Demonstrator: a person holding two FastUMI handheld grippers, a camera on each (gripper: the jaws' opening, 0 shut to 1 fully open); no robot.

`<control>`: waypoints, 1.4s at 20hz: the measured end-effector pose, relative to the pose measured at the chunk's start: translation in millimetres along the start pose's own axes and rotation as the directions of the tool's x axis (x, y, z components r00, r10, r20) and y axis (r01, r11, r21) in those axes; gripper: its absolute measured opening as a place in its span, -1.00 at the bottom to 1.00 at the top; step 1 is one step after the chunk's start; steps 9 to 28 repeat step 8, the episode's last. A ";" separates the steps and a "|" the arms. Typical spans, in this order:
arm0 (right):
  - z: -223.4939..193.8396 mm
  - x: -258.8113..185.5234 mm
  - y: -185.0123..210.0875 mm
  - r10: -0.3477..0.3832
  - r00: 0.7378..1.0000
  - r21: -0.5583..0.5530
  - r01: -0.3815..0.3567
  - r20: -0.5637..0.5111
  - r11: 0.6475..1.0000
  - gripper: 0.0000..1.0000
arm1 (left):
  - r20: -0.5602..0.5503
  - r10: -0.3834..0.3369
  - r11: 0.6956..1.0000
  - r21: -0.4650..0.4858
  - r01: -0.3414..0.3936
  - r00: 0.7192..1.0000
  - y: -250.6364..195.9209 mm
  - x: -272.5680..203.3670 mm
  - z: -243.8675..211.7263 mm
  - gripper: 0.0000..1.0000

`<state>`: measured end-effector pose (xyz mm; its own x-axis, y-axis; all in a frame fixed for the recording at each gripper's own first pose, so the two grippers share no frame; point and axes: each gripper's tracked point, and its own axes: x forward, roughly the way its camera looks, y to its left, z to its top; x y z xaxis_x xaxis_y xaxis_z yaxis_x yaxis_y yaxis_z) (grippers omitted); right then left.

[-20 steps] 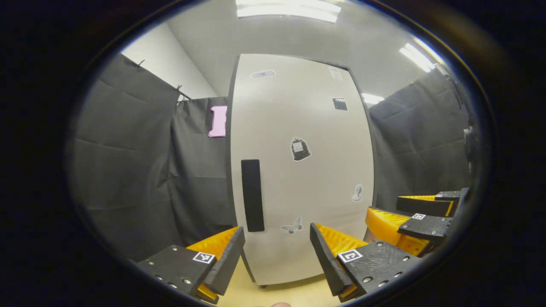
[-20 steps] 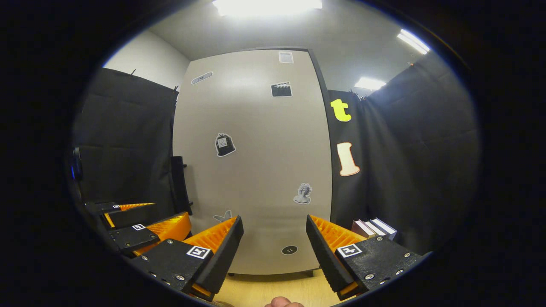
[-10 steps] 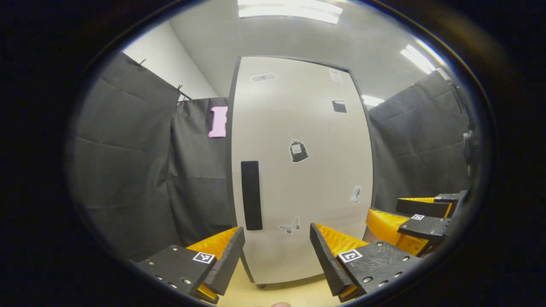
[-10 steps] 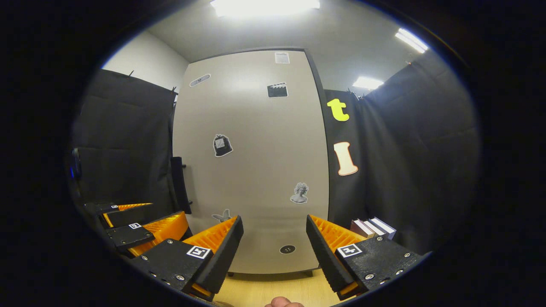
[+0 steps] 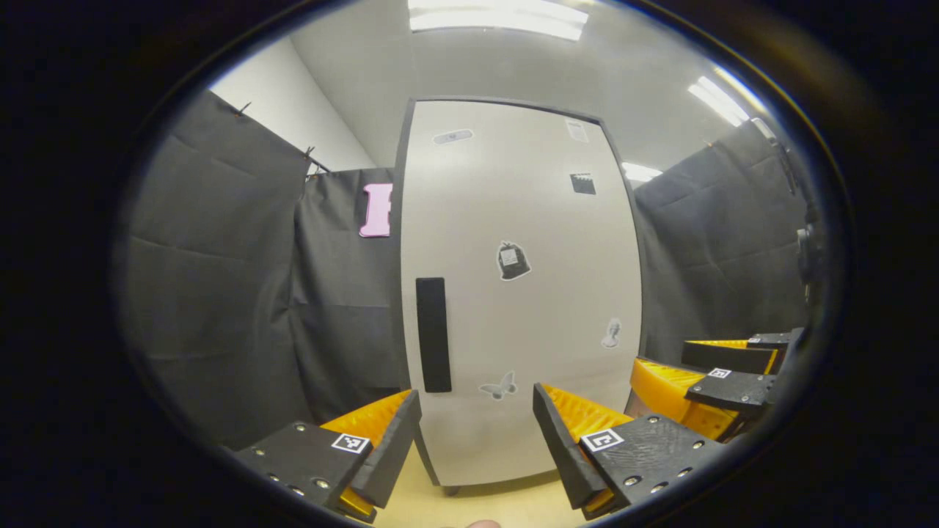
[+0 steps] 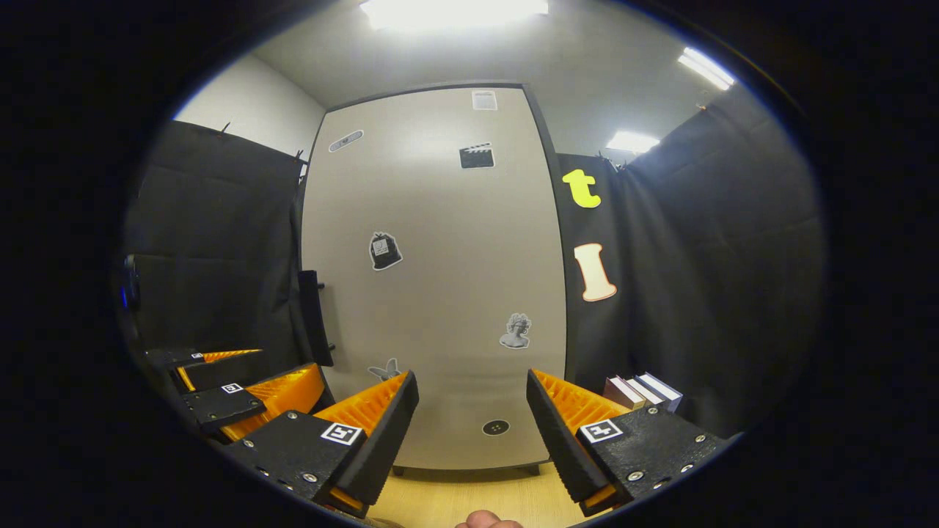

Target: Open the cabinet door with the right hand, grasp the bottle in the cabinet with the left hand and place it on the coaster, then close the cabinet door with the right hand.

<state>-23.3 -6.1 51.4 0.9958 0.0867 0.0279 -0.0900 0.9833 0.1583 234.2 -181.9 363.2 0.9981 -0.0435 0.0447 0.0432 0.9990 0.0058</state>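
Right gripper view: cabinet door shut, handle on its left edge. Right gripper spread, empty, well short of it. Left gripper also spread. Bottle presumably inside, hidden. Swing right gripper to handle, pinch squarely, pull along hinge arc.

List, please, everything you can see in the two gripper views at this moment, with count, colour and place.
Cabinet door: one, off-white, shut, straight ahead of both grippers.
Handle: one, black, upright bar at the door's left edge.
Stickers: several, black and grey, scattered over the door.
Books: a few, pale-edged, low right of the cabinet.
Ceiling lights: several, white, overhead.
Table: one, light wood, under the grippers.
Left gripper: one, open, short of the door.
Right gripper: one, open, short of the door.
Fingertip: one, at the bottom edge of the right gripper view.
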 end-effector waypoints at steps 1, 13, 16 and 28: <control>-0.2 0.3 -0.1 -0.001 1.000 0.000 0.001 0.001 1.000 0.84 | 0.001 -0.001 1.000 0.001 0.001 1.000 -0.3 0.0 0.7 0.77; -0.4 -1.1 1.3 0.001 1.000 0.004 -0.001 0.000 1.000 0.84 | 0.003 0.002 1.000 0.005 -0.002 1.000 1.5 0.0 0.6 0.77; -0.4 -1.1 1.3 0.001 1.000 0.004 -0.001 0.000 1.000 0.84 | 0.003 0.002 1.000 0.005 -0.002 1.000 1.5 0.0 0.6 0.77; -0.4 -1.1 1.3 0.001 1.000 0.004 -0.001 0.000 1.000 0.84 | 0.003 0.002 1.000 0.005 -0.002 1.000 1.5 0.0 0.6 0.77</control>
